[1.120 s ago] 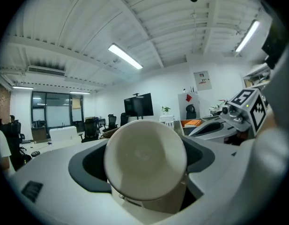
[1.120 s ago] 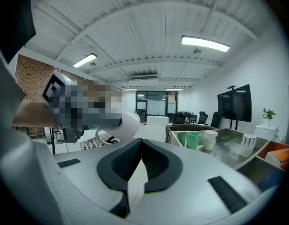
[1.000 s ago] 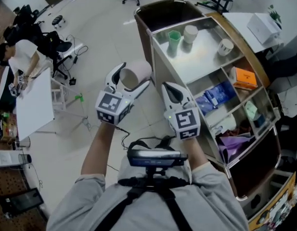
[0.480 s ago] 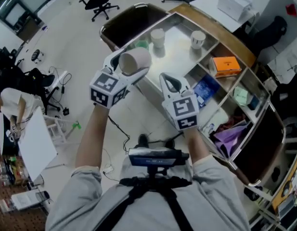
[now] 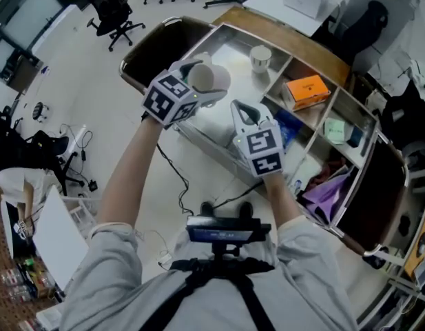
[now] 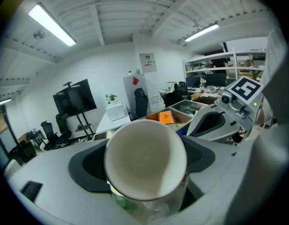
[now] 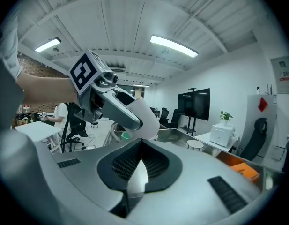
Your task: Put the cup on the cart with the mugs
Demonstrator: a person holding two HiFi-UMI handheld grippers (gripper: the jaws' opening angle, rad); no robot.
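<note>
My left gripper is shut on a white cup, held on its side above the near left end of the cart's steel top. In the left gripper view the cup's open mouth faces the camera between the dark pads. A white mug stands on the far side of the steel top. A green cup shows on that top in the right gripper view, beside the mug. My right gripper is shut and holds nothing, just right of the cup, over the cart's near edge.
The cart's lower compartments hold an orange box, blue packets and a purple bag. A dark bin hangs at the cart's left end. Office chairs stand beyond; a person sits far left.
Both grippers have moved forward to the cart. The cup has gone from over the floor to above the steel top's near end. The right gripper now hangs over the cart's edge.
</note>
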